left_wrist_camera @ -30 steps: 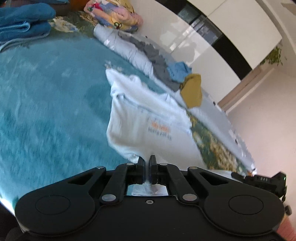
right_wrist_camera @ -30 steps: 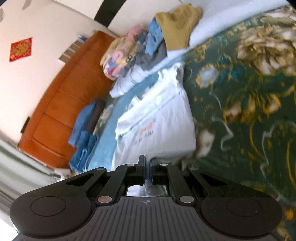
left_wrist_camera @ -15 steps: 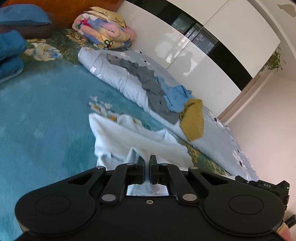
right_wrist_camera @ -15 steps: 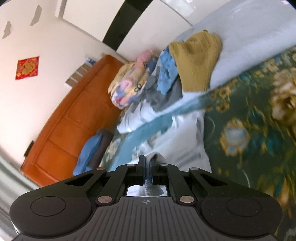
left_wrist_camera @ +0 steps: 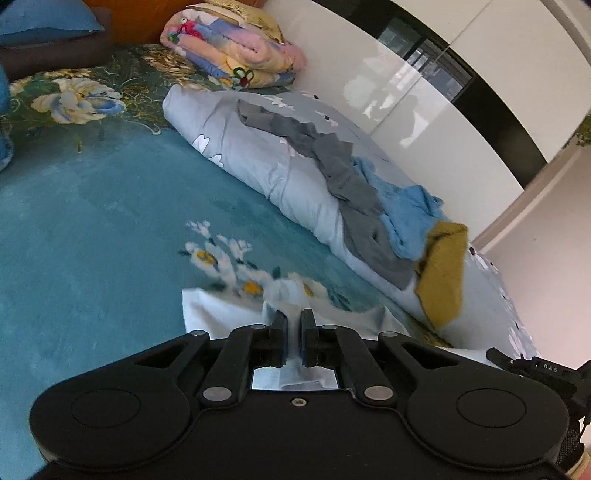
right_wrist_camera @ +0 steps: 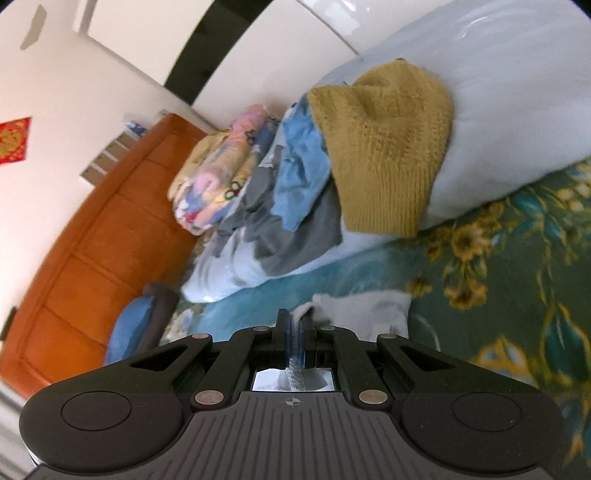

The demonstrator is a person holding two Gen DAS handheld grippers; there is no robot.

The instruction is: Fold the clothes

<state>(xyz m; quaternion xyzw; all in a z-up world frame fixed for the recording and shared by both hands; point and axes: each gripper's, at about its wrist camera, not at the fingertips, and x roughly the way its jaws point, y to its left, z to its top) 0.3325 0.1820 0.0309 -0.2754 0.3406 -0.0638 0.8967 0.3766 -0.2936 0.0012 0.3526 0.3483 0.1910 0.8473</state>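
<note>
My left tongs (left_wrist_camera: 294,320) are clamped on a fold of the white shirt (left_wrist_camera: 221,314), the cloth pinched between the two black fingers and bunched up just ahead of their tips. My right tongs (right_wrist_camera: 295,325) are pressed tight together on another edge of the same white shirt (right_wrist_camera: 369,314), a thin strip of fabric running down between the blue pads.

The shirt lies low on the bed (left_wrist_camera: 92,240), on the teal blanket with its white flower print, and only a small part of it shows beyond each pair of tongs. In the left wrist view it sits at six o'clock of the picture, just under a cluster of printed flowers. In the right wrist view it spreads from the tongs toward four o'clock, onto the dark green floral cover.

At two o'clock from my left tongs, a rolled pale blue quilt (left_wrist_camera: 258,147) runs along the white wall side of the bed. On it lie a grey garment (left_wrist_camera: 332,166), a blue garment (left_wrist_camera: 410,218) and a mustard knitted garment (left_wrist_camera: 443,273), touching one another. At twelve o'clock, by the wooden headboard (right_wrist_camera: 92,240), sits a folded multicoloured blanket (left_wrist_camera: 232,48). A blue pillow (left_wrist_camera: 48,22) rests at eleven o'clock.
</note>
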